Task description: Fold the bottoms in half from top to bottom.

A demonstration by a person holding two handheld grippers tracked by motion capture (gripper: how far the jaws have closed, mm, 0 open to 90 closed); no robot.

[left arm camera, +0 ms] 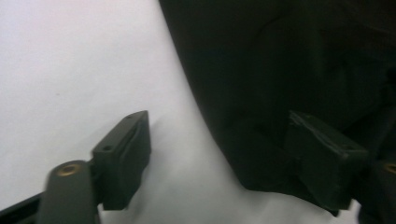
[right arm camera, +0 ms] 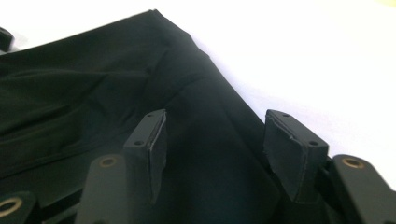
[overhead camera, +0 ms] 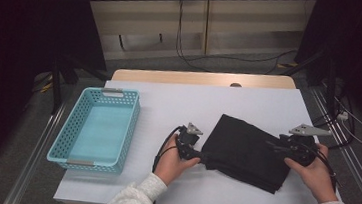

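Note:
A folded black cloth (overhead camera: 244, 151) lies on the white table (overhead camera: 249, 101), right of centre. My left gripper (overhead camera: 201, 157) sits at the cloth's near-left corner, held low over the table. In the left gripper view my left gripper (left arm camera: 224, 158) is open; the cloth (left arm camera: 280, 70) has its curved edge between the jaws, and the right jaw rests over the fabric. My right gripper (overhead camera: 274, 146) is at the cloth's right edge. In the right gripper view my right gripper (right arm camera: 222, 149) is open, with the cloth (right arm camera: 93, 93) lying under and between its jaws.
A teal perforated basket (overhead camera: 98, 127), nothing in it, stands at the table's left side. White tabletop stretches between basket and cloth and behind the cloth. Cables (overhead camera: 189, 52) run across the floor beyond the far edge.

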